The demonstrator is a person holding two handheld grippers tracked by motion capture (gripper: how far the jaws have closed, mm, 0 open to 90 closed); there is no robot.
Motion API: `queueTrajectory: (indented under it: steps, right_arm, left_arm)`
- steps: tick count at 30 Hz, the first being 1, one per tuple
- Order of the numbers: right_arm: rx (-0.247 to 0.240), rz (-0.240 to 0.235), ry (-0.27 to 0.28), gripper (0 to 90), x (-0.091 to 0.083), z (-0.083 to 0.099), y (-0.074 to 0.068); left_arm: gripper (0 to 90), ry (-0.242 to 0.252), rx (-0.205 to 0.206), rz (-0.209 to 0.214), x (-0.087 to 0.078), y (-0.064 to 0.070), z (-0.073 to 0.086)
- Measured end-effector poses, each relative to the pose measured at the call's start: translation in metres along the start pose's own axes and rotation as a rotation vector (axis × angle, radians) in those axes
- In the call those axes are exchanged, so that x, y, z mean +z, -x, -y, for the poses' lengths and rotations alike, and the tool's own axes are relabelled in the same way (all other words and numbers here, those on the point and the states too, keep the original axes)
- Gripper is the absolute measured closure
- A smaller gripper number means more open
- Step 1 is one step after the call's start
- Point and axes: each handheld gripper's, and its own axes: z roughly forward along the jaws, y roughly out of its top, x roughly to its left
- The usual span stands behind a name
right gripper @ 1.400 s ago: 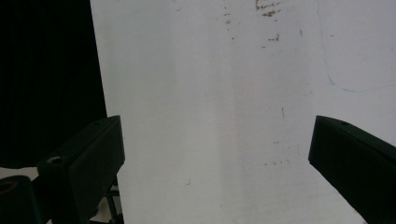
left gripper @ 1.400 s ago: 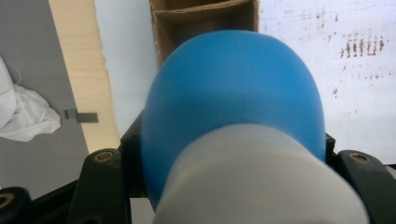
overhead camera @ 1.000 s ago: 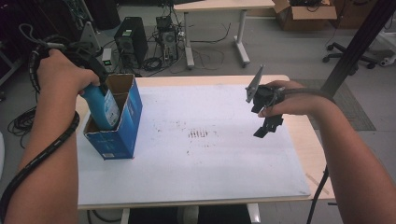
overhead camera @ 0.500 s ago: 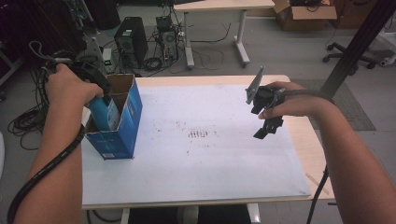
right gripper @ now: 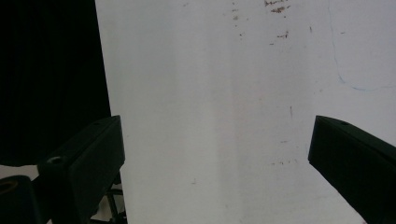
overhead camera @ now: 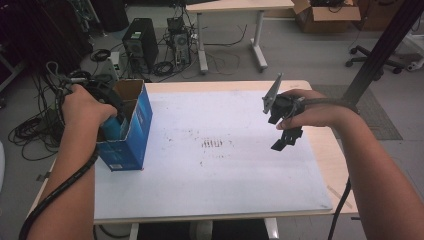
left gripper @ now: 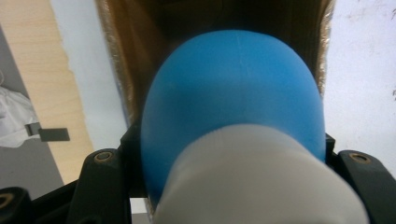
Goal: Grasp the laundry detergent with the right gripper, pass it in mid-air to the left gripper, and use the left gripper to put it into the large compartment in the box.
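Observation:
A blue bottle (left gripper: 233,93) with a white cap sits between the jaws of my left gripper (left gripper: 229,163), which is shut on it. The bottle (overhead camera: 111,129) hangs partly inside an open blue cardboard box (overhead camera: 131,142) at the table's left edge, and my hand covers most of the left gripper (overhead camera: 111,117). The box's brown inner wall (left gripper: 126,46) shows behind the bottle. My right gripper (overhead camera: 286,134) is held above the right side of the white mat (overhead camera: 215,175). Its jaws stand wide apart with nothing between them, and this right gripper (right gripper: 215,154) looks down on bare mat.
The mat carries faint brown marks (overhead camera: 215,144) in its middle. On the floor behind the table are a computer tower (overhead camera: 137,45), tangled cables (overhead camera: 35,125) and another desk's legs (overhead camera: 230,45). A black post (overhead camera: 380,50) rises at the right.
My left hand has drawn back and down, and the blue bottle has sunk deeper into the box. The right gripper has stayed in place.

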Motion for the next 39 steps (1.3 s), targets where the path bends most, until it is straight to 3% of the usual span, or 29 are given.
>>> queueTrajectory:
  steps: [25,39]
  right_arm:
    - [0.016,-0.006,0.005,3.8,0.008,0.004,0.004]
    - [0.023,-0.007,0.008,3.8,0.010,0.005,0.005]
  left_arm:
    - [39.2,-0.018,0.005,-0.019,0.030,0.000,-0.005]
    - [39.1,-0.022,-0.001,0.005,0.039,-0.006,-0.004]
